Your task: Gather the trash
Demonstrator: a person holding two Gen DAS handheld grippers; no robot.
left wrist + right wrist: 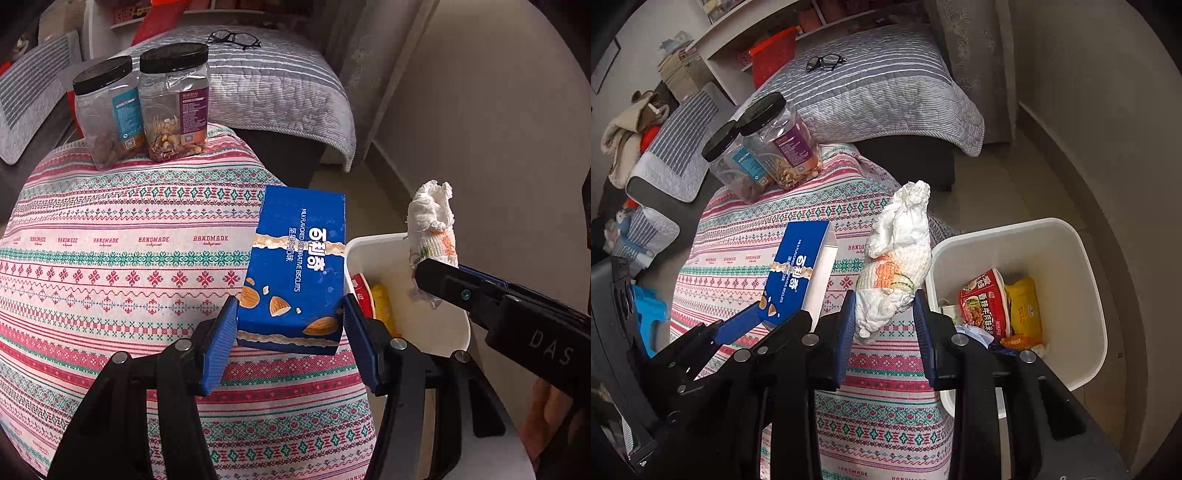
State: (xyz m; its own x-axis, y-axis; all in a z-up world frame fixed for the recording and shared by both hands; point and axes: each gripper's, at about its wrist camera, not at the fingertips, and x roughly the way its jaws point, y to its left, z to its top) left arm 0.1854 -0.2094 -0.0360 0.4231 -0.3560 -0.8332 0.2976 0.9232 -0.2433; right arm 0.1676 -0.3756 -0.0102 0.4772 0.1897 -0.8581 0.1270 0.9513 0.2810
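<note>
The left gripper (290,325) is clamped on a blue biscuit box (295,269), its blue pads pressed to the box's two sides, the box lifted over the right edge of the table; the right gripper (884,317) is clamped on a crumpled white tissue wad (899,254) with an orange print, held up just left of the bin's near rim. The white bin (1067,236) stands on the floor to the right of the table and holds a red noodle cup (984,299), a yellow packet (1025,308) and other scraps. The table is covered by a patterned cloth (110,266) in red, green and white bands; two black-lidded plastic jars (144,107) stand side by side at its far edge. Beyond lies a grey striped quilt (266,81) with a pair of glasses (234,38) on it; shelves (746,37) stand at the far left, a curtain (971,55) at the far right.
</note>
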